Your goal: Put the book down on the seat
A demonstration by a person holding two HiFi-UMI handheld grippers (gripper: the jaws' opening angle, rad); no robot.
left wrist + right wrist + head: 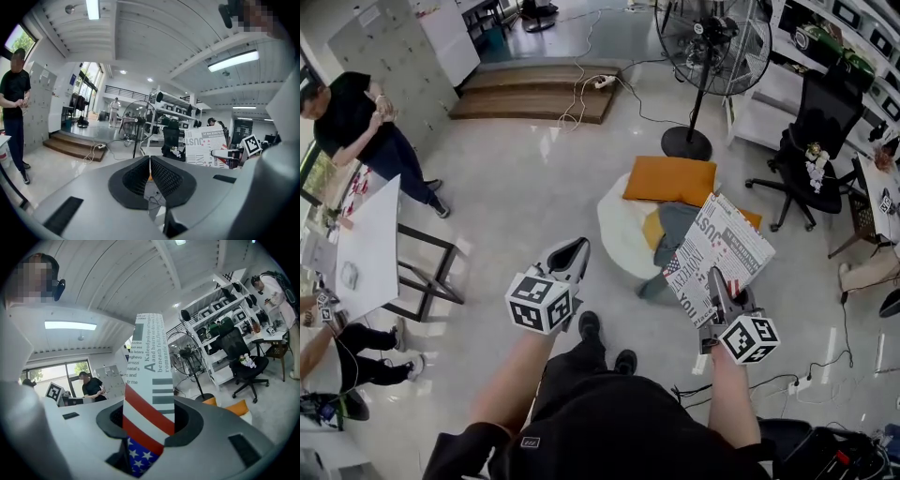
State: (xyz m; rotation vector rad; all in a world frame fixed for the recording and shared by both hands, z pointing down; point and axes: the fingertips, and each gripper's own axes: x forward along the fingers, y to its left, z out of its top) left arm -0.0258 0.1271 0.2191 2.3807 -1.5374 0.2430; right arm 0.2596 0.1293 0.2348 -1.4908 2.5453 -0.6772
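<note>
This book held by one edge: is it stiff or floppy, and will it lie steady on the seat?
Probably stiff: the book stands straight out of the right tool without sagging. Its broad spine suggests some weight. The seat looks soft, with cushions on it, so the book may settle tilted.

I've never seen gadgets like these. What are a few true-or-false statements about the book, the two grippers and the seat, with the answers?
1. The right gripper is clamped on the book. True.
2. The book already lies on the seat. False: it is up in the right gripper's jaws, not resting on the seat.
3. The left gripper grips the book too. False: its jaws are together with nothing between them, well apart from the book.
4. An orange cushion lies on the seat. True.
5. A standing fan is beyond the seat in the head view. True.
</note>
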